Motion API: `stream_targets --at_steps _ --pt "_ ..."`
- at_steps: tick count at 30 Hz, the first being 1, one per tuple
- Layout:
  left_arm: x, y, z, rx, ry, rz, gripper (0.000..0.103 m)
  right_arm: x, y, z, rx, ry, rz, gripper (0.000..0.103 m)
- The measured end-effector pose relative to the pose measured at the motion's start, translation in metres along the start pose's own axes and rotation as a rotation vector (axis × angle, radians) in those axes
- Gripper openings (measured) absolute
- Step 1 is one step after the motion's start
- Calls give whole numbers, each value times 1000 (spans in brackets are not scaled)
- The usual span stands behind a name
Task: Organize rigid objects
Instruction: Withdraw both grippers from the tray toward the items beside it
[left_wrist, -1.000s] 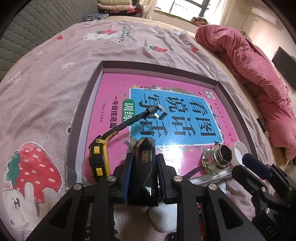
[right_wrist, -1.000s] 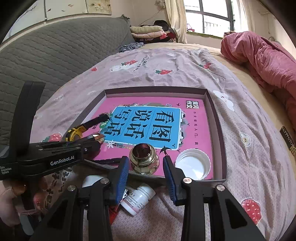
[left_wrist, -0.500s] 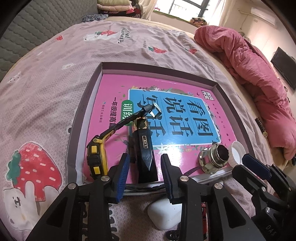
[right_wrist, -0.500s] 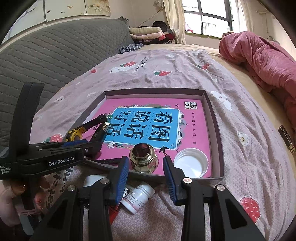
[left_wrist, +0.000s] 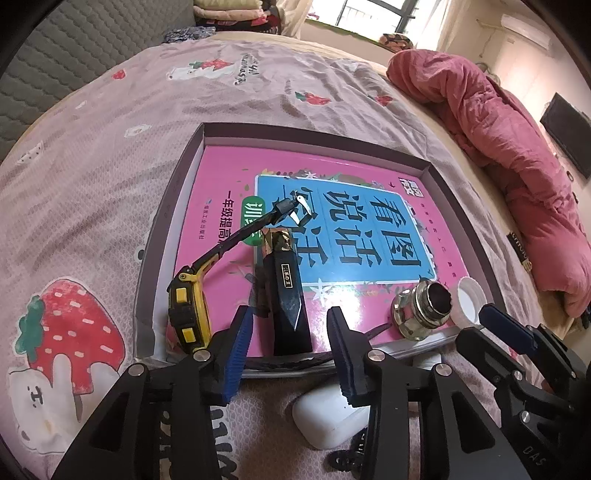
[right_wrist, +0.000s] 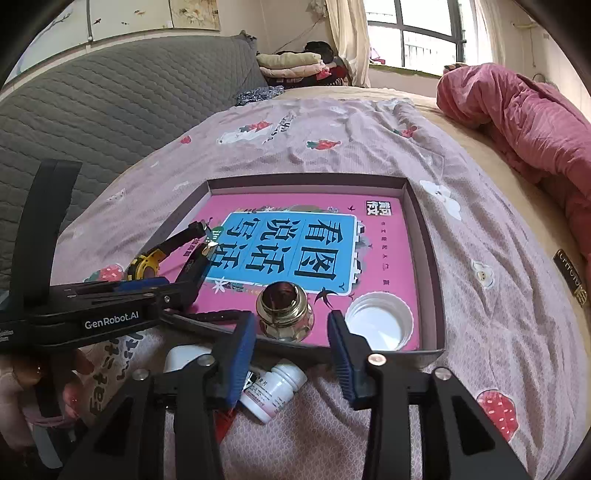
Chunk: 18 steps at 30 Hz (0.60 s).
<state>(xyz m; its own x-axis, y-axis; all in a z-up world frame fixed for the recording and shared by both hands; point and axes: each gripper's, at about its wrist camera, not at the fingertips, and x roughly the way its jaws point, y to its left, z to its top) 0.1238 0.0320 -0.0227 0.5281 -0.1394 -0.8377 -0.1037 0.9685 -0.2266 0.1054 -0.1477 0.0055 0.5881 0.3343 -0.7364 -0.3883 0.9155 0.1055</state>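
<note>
So the left gripper (left_wrist: 290, 339) has let go of the glossy black wedge-shaped block (left_wrist: 287, 291), which now lies flat on the pink book (left_wrist: 332, 225) in the shallow grey tray (left_wrist: 436, 173), jaws opening with the block loose between them. The right gripper (right_wrist: 291, 336) is opening too, jaws apart around the shiny brass fitting (right_wrist: 284, 308), beside the round white lid (right_wrist: 380, 320) and yellow tape measure (left_wrist: 186, 314). Tray's on a strawberry-print bedsheet (left_wrist: 92, 192), rumpled pink quilt (left_wrist: 517, 147) behind.

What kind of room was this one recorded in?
Most likely a bedroom: the work is done on a bed under a strawberry-print sheet, with a padded grey headboard, a bunched pink quilt, and folded bedding by the window.
</note>
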Motion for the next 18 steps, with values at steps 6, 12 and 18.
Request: stream_targets --at_steps 6,12,18 --pt "-3 -2 -1 8 -1 4 47 -2 -2 -1 2 -6 -6 45" --pt "-12 0 -3 0 -27 5 56 -7 -6 -4 0 -25 -20 46" --pt "-20 3 -1 -14 -46 2 57 -8 -12 -8 16 -26 -29 47"
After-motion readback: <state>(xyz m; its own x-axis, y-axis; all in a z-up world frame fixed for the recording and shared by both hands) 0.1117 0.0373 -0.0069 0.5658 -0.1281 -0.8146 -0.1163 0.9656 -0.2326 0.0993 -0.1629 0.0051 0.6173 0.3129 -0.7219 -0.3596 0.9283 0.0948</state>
